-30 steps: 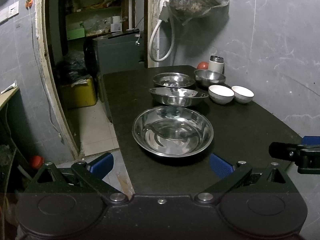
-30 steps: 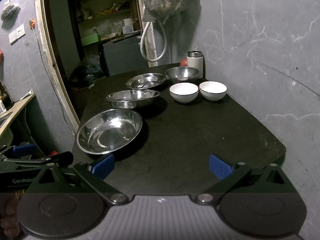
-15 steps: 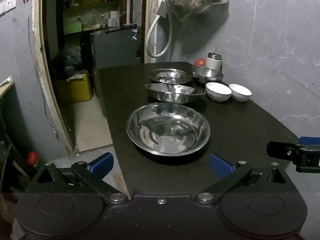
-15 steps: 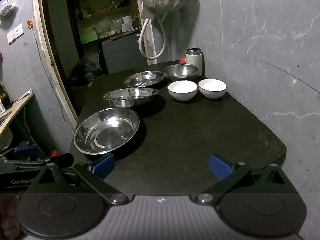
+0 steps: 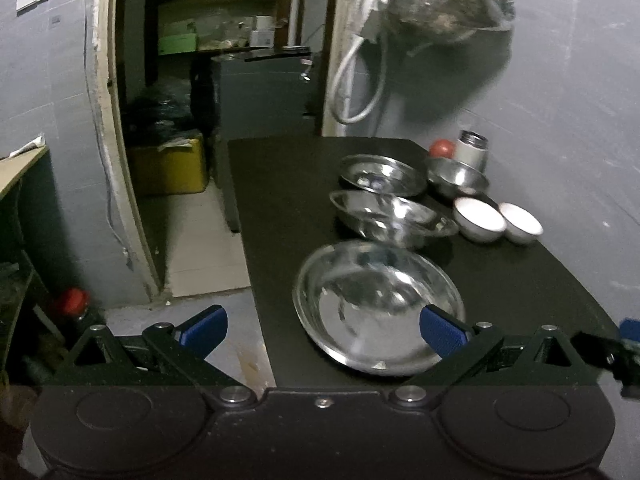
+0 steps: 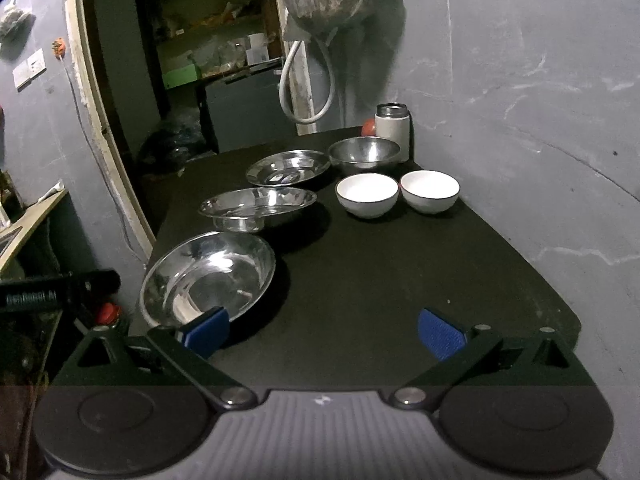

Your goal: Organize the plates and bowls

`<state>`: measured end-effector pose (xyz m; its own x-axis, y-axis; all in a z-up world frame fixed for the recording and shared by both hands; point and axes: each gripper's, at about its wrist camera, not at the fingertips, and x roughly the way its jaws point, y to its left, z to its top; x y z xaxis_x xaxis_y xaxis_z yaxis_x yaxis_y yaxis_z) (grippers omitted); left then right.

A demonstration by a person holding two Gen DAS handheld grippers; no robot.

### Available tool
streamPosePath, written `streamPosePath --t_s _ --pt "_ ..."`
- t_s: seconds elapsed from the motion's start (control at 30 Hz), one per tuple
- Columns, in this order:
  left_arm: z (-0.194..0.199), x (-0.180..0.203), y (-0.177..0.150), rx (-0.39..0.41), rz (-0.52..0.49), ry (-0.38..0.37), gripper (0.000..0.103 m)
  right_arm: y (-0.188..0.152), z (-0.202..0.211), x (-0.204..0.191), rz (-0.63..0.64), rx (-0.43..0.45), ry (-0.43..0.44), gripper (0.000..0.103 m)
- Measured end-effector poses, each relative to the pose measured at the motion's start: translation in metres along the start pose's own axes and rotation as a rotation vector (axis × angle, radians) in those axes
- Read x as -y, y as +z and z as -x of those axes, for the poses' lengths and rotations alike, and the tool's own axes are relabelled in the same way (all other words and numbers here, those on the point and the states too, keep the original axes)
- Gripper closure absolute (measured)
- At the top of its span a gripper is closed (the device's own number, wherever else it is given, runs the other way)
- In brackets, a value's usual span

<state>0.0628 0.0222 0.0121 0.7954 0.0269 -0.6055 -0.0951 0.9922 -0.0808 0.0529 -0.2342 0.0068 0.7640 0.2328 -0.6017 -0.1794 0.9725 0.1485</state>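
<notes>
Left gripper (image 5: 323, 330) shifted left, steel plate (image 5: 378, 306) beside jaws

Steel plates and bowls laid out on my dark bench

Nearest me sits a wide steel plate (image 6: 210, 276), upright and empty, by the bench's left edge. Behind it lies a second steel plate (image 6: 258, 206), then a third steel plate (image 6: 288, 168), each apart from the next. Right of the farthest one stands a deep steel bowl (image 6: 364, 154). In front of that, two white bowls (image 6: 367, 194) (image 6: 429, 191) sit just beside each other, both empty.
</notes>
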Motion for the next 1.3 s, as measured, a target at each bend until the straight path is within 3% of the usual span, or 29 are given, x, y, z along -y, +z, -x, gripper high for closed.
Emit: streamPosePath --t_s 0.2,0.43,0.63,0.77,0.97,1.07,1.13,1.3 --pt "-0.049 -0.003 0.048 -0.016 0.028 0.028 0.001 0.031 -0.045 0.014 -0.020 -0.017 0.042 0.000" --pt "-0.135 -0.001 0.101 -0.093 0.071 0.047 0.001 0.074 -0.116 0.027 -0.069 -0.061 0.146 0.000" --pt "-0.192 0.007 0.119 -0.196 0.045 0.055 0.003 0.095 -0.164 0.030 -0.137 -0.116 0.259 0.001" --pt "-0.212 0.010 0.121 -0.263 0.037 0.043 0.009 0.102 -0.187 0.027 -0.153 -0.144 0.269 0.010" --pt "-0.231 0.001 0.122 -0.316 0.081 -0.003 0.027 0.108 -0.208 0.022 -0.191 -0.155 0.249 0.021" --pt "-0.237 -0.003 0.123 -0.340 0.097 -0.028 0.042 0.109 -0.216 0.020 -0.218 -0.164 0.225 0.030" --pt "-0.239 -0.005 0.123 -0.349 0.105 -0.041 0.058 0.109 -0.219 0.019 -0.227 -0.179 0.214 0.034" --pt "-0.245 -0.006 0.120 -0.374 0.118 -0.074 0.074 0.107 -0.225 0.012 -0.236 -0.199 0.176 0.050"
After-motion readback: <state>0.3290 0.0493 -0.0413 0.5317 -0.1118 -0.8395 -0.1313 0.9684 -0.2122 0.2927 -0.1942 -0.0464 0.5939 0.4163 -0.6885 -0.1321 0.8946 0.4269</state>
